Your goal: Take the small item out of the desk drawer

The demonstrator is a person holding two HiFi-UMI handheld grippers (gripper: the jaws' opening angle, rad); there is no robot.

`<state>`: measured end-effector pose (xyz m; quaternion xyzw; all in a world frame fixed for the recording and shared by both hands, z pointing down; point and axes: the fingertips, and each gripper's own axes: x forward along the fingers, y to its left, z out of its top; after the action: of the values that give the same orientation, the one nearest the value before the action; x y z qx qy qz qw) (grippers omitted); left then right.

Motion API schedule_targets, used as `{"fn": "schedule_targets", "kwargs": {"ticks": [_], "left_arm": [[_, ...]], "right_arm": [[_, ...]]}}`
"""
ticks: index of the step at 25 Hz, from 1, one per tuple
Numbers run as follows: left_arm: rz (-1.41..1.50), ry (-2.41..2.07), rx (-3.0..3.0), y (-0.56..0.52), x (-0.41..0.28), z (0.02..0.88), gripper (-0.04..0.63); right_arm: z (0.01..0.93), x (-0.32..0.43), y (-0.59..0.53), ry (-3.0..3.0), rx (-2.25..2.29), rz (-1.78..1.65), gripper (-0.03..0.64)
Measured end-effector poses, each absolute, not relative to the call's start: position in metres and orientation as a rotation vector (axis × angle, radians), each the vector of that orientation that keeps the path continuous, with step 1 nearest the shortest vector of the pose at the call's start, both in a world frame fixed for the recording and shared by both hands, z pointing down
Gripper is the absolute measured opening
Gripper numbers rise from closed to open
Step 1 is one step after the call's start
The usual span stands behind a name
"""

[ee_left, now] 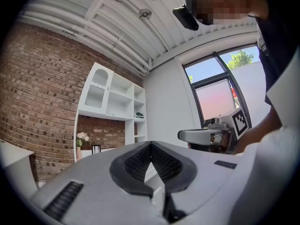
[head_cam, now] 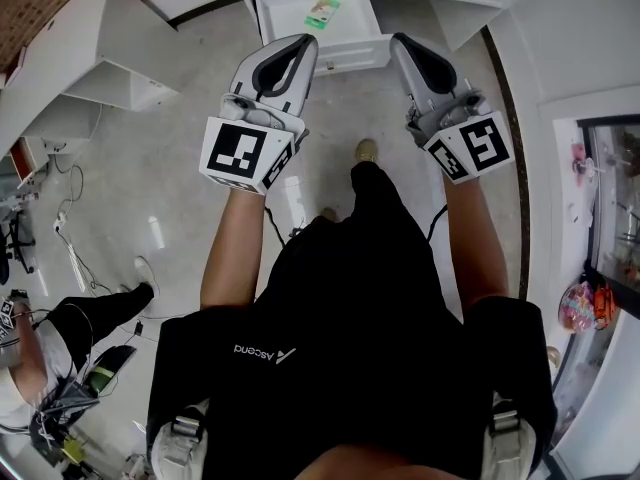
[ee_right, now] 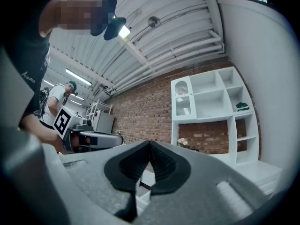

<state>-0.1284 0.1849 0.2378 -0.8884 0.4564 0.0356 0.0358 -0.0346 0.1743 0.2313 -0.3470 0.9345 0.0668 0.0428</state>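
Head view: the small item (head_cam: 322, 10) is lying in the open drawer (head_cam: 345, 56) at twelve o'clock, with the left gripper (head_cam: 298, 50) and right gripper (head_cam: 404, 48) hovering near its front edge at eleven and one. Left gripper view: the jaws are sitting pressed together on nothing, facing the shelves (ee_left: 117, 97) — reaching in like this risks shoving the flat item deeper. Right gripper view: the jaws are likewise meeting, empty — opening late risks knocking the drawer front.

Around me: a red brick wall (ee_left: 42, 102) behind a tall white open shelf unit (ee_left: 115, 102), a ribbed white ceiling (ee_left: 84, 18), a dark-framed window (ee_left: 213, 86) bright with daylight, and pale glossy floor (head_cam: 190, 158) underfoot.
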Motion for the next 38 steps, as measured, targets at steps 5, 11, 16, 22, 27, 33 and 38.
{"fn": "schedule_targets", "kwargs": {"ticks": [5,11,16,22,27,33,38], "left_arm": [[0.06,1.427,-2.725,0.138,-0.128,0.256,-0.002],[0.004,1.469,-2.715,0.057,-0.121,0.269,-0.002],[-0.053,1.525,-2.719,-0.015,-0.111,0.288,-0.002],[-0.212,1.594,-2.726,-0.086,-0.104,0.321,-0.002],[-0.366,1.643,-2.728,-0.123,-0.106,0.355,0.002],[-0.552,1.688,-2.776,-0.152,-0.106,0.398,0.015],[-0.742,1.684,-2.804,-0.172,-0.111,0.449,0.071]], "right_arm": [[0.238,-0.034,0.124,2.868,-1.039,0.247,0.003],[0.243,-0.032,0.04,2.908,-0.978,0.295,0.003],[0.249,-0.025,-0.032,2.951,-0.918,0.333,0.003],[0.263,-0.011,-0.111,2.973,-0.863,0.275,0.003],[0.272,-0.009,-0.154,2.984,-0.822,0.234,0.003],[0.281,-0.012,-0.185,3.003,-0.816,0.198,0.003],[0.295,-0.017,-0.202,3.023,-0.847,0.174,0.003]]}}
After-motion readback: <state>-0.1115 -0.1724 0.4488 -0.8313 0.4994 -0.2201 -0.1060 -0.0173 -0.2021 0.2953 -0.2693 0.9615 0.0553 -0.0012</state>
